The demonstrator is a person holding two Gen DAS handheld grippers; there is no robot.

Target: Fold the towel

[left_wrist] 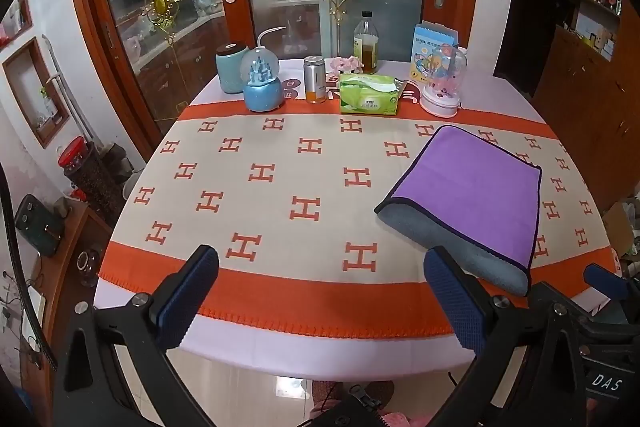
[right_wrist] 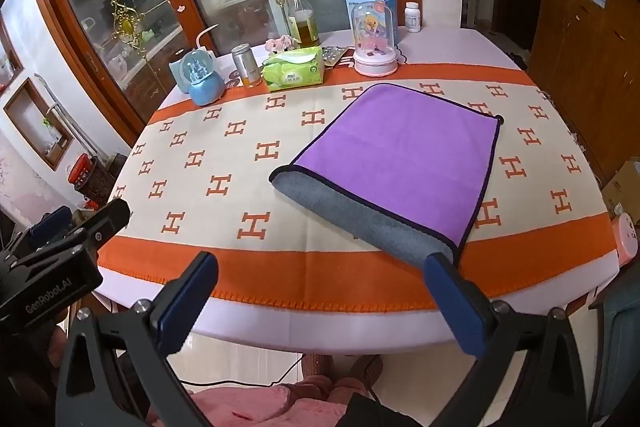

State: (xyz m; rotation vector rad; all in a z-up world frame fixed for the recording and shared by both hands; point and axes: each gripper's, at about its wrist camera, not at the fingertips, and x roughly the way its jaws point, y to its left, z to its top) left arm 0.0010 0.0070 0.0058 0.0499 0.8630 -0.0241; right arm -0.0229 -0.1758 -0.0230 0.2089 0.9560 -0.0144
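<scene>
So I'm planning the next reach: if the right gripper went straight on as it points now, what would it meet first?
Probably the tablecloth at the table's near edge; the towel lies ahead on the right finger's side. Depth is unclear.

"GenRobot.AI" on left hand-held gripper (right_wrist: 60, 227), "DAS" on right hand-held gripper (left_wrist: 600, 279)

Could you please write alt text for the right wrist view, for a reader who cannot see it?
A purple towel, its near edge turned to show grey, lies on an orange-patterned tablecloth. The open right hand-held gripper hovers at the near table edge; a tissue pack sits at the back.
</scene>
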